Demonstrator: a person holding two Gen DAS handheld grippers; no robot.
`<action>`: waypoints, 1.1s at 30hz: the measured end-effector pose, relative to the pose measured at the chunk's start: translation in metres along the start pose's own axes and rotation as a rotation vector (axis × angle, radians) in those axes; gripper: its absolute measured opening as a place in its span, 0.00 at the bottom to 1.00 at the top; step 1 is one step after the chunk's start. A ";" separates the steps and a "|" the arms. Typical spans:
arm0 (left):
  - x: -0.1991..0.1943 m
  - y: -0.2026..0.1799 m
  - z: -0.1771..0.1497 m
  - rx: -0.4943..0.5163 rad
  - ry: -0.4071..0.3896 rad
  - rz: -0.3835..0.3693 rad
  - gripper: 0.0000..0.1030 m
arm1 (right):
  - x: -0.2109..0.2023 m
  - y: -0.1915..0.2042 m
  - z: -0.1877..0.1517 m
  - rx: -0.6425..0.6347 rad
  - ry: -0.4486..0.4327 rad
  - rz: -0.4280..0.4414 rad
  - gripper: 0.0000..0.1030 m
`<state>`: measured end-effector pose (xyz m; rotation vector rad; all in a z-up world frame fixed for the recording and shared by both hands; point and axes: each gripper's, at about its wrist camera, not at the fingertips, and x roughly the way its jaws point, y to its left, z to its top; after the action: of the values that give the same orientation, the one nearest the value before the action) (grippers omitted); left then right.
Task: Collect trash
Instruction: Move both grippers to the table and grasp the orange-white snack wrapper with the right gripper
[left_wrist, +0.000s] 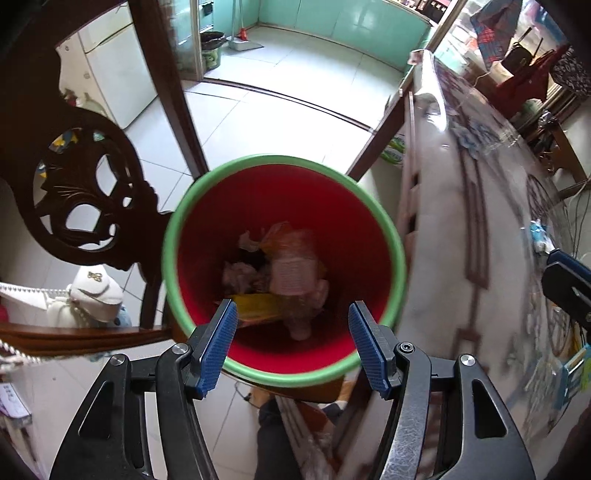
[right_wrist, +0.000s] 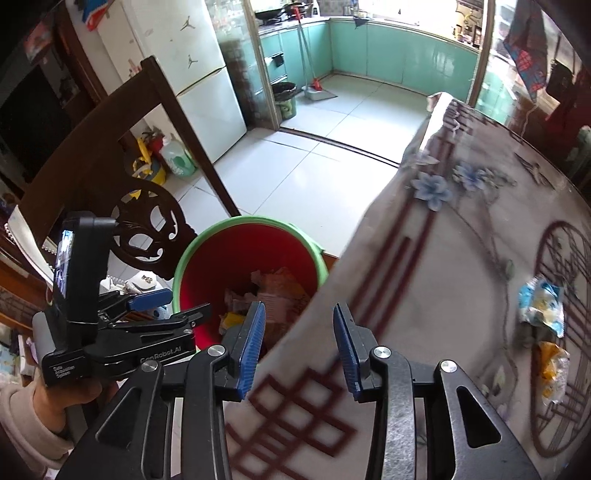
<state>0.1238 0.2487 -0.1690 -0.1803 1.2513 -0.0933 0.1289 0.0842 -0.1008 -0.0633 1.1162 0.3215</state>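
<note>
The left gripper (left_wrist: 291, 343) hangs over the red bin (left_wrist: 284, 206), jaws apart and empty, positioned for dropping. The right gripper (right_wrist: 299, 347), jaws apart, overhangs the table's (right_wrist: 424, 295) near-left edge; two wrappers (right_wrist: 541, 306) lie toward its right edge.

You're in a home, in a dining area that opens onto a kitchen. A carved dark wood chair (right_wrist: 147, 229) stands by a table (right_wrist: 461, 258) under a flowered cloth. A white fridge (right_wrist: 199, 88) stands against the wall. Past a floor track lie pale tiles and teal cabinets (right_wrist: 388, 55), with a wok (right_wrist: 267, 14) on the stove, a broom (right_wrist: 314, 79) with dustpan, and a lined bin (right_wrist: 284, 98) by the doorway
</note>
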 end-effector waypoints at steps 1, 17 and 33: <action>-0.002 -0.006 -0.001 0.001 -0.003 -0.005 0.59 | -0.003 -0.006 -0.004 0.008 -0.003 -0.001 0.35; -0.029 -0.127 -0.044 0.087 -0.012 -0.071 0.60 | -0.086 -0.224 -0.096 0.258 -0.055 -0.200 0.39; -0.046 -0.226 -0.074 0.158 -0.018 -0.112 0.60 | -0.049 -0.302 -0.092 0.254 0.020 -0.122 0.40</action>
<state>0.0452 0.0287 -0.1065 -0.1139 1.2102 -0.2864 0.1155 -0.2335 -0.1309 0.0906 1.1600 0.0688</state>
